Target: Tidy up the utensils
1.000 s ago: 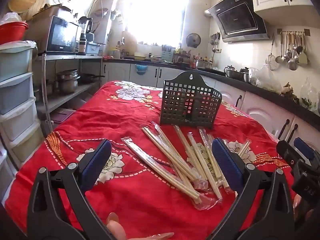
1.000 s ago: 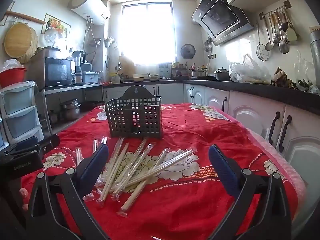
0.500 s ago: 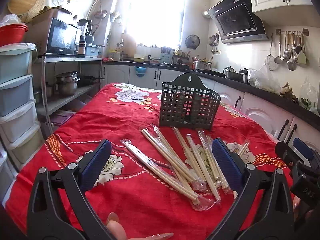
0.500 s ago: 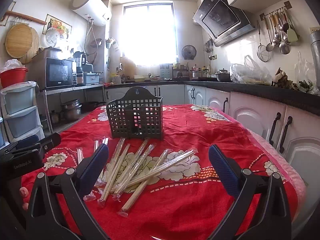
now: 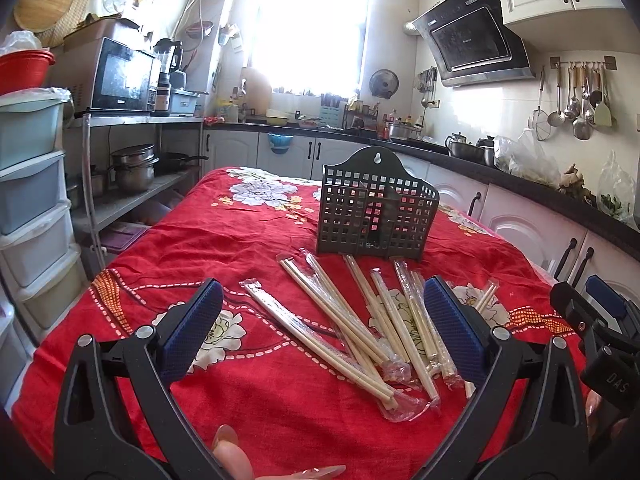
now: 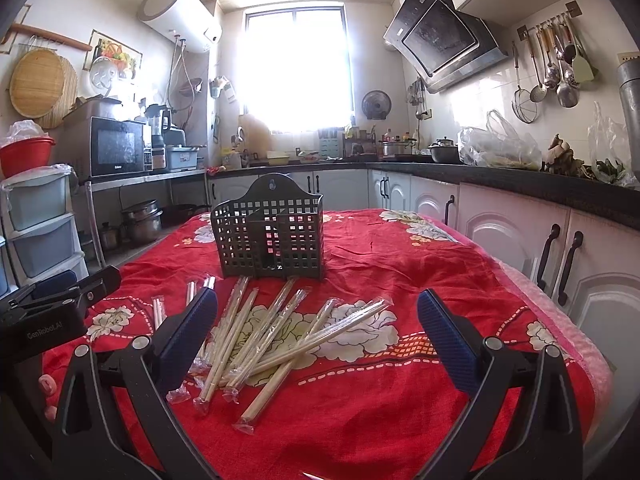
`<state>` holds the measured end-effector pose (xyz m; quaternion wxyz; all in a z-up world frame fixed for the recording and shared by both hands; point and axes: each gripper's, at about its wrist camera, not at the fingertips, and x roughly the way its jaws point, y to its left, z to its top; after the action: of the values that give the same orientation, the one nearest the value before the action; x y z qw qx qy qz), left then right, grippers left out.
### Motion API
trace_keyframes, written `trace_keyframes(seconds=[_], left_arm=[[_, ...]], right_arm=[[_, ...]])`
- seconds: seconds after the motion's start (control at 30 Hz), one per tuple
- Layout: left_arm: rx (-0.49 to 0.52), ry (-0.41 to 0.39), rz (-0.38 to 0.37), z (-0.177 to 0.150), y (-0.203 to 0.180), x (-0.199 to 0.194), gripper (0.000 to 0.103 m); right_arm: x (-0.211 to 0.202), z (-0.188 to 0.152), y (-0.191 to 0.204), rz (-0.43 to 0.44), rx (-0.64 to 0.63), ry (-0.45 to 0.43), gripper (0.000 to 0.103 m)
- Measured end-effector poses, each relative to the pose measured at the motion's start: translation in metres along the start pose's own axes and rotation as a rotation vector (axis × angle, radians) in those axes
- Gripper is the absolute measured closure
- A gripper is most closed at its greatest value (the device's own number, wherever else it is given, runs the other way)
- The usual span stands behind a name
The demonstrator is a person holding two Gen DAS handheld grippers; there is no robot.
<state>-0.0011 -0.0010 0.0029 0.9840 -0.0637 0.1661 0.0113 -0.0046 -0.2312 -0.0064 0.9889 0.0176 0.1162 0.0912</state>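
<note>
Closest in, the left gripper [image 5: 324, 324] hangs over the near edge of the red tablecloth [image 5: 224, 236], jaws spread wide with nothing between them, and the right gripper [image 6: 318, 330] is the same: splayed, empty, poised. Just beyond both lie the wrapped chopsticks [image 6: 280, 332], a loose fan of clear-sleeved pairs on the near side of the basket; I make it roughly eight or nine packets, though several overlap and the small ones toward the left gripper's side are hard to separate, so treat that as a rough count. Behind the pile, almost touching the packets' far ends, one dark perforated utensil basket [image 6: 270, 240] stands upright, divided inside and apparently empty. Here's the danger as I judge it: those sleeves are slick and crossed over one another, so a pinch on one could drag its neighbours or slip off the plastic; and the basket looks light, so a packet poked in at an angle might tip it or shove it back across the wrinkled cloth.
</note>
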Motion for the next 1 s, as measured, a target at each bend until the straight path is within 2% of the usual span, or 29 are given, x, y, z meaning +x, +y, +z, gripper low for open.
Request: trace_keyframes(seconds=[1.0], left_arm=[[-0.008, 0.006, -0.004, -0.0003, -0.0002, 0.003, 0.01]], right_arm=[[0.0007, -0.0007, -0.0026, -0.003, 0.003, 0.011, 0.006]])
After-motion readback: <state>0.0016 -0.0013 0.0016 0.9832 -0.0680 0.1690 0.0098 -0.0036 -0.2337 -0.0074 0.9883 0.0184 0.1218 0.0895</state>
